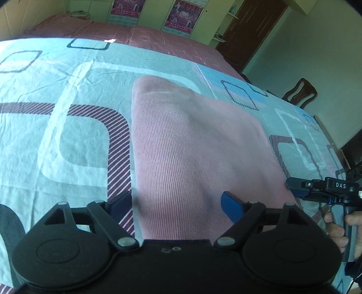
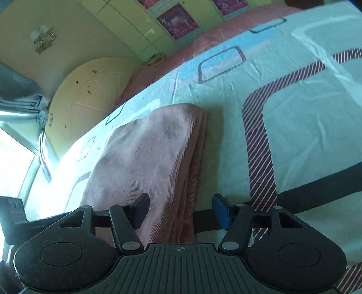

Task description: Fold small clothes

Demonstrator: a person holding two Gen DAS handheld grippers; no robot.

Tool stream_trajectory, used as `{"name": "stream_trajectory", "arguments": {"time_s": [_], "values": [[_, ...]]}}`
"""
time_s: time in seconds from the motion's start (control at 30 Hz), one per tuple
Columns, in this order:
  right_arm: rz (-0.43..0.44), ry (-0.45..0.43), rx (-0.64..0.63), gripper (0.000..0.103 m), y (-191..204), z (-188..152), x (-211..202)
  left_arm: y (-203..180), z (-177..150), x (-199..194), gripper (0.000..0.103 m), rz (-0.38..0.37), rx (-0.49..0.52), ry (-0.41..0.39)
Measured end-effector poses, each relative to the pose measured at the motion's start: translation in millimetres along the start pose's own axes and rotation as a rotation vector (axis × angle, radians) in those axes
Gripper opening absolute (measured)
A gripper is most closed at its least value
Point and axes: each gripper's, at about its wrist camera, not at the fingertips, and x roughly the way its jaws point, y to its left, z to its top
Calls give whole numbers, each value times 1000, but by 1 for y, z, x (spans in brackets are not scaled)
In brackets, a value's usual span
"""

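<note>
A bed (image 1: 67,90) under a pale patterned sheet fills a green-walled room; beyond it, posters (image 1: 183,14) hang beside a dark door (image 1: 248,29), a wooden chair (image 1: 299,92) alongside, a bright window (image 2: 13,162) nearby.

The pink garment (image 1: 192,147) lies folded on the bed (image 1: 67,74), in front of me. It is a fine-ribbed knit, pale pink, with no print that I can see. My right wrist view (image 2: 144,162) shows it doubled over, several layers stacked with their edges lined up along one side. The top layer lies mostly smooth, with a soft hump near the middle. Its near end reaches toward the bed's near edge.
</note>
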Motion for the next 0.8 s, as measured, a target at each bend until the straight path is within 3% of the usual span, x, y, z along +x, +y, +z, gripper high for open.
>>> {"name": "stream_trajectory", "arguments": {"time_s": [0.17, 0.27, 0.3, 0.33, 0.4, 0.43, 0.5, 0.57, 0.63, 0.7, 0.8], "values": [[92, 53, 75, 62, -14, 12, 7, 20, 5, 14, 84, -89, -87, 31], [136, 102, 101, 61, -17, 21, 18, 20, 14, 21, 83, -90, -77, 62], [153, 119, 118, 59, -18, 26, 23, 19, 17, 22, 82, -83, -72, 73], [159, 140, 130, 48, -19, 28, 28, 18, 20, 24, 81, -78, -68, 80], [157, 154, 120, 36, -19, 30, 37, 14, 25, 30, 79, -67, -61, 91], [154, 153, 130, 28, -20, 31, 39, 13, 28, 32, 76, -61, -64, 93], [143, 144, 112, 25, -17, 32, 42, 9, 31, 35, 69, -43, -53, 98], [97, 132, 43, 21, -6, 30, 40, -1, 34, 33, 39, -21, -21, 94], [41, 102, -82, 19, 18, 25, 34, -24, 37, 23, 36, 36, 76, 70], [13, 82, -144, 19, 28, 21, 29, -42, 34, 25, 36, 113, 187, 72], [-1, 114, -102, 19, 15, 19, 39, -40, 33, 34, 62, 146, 162, 73]]}}
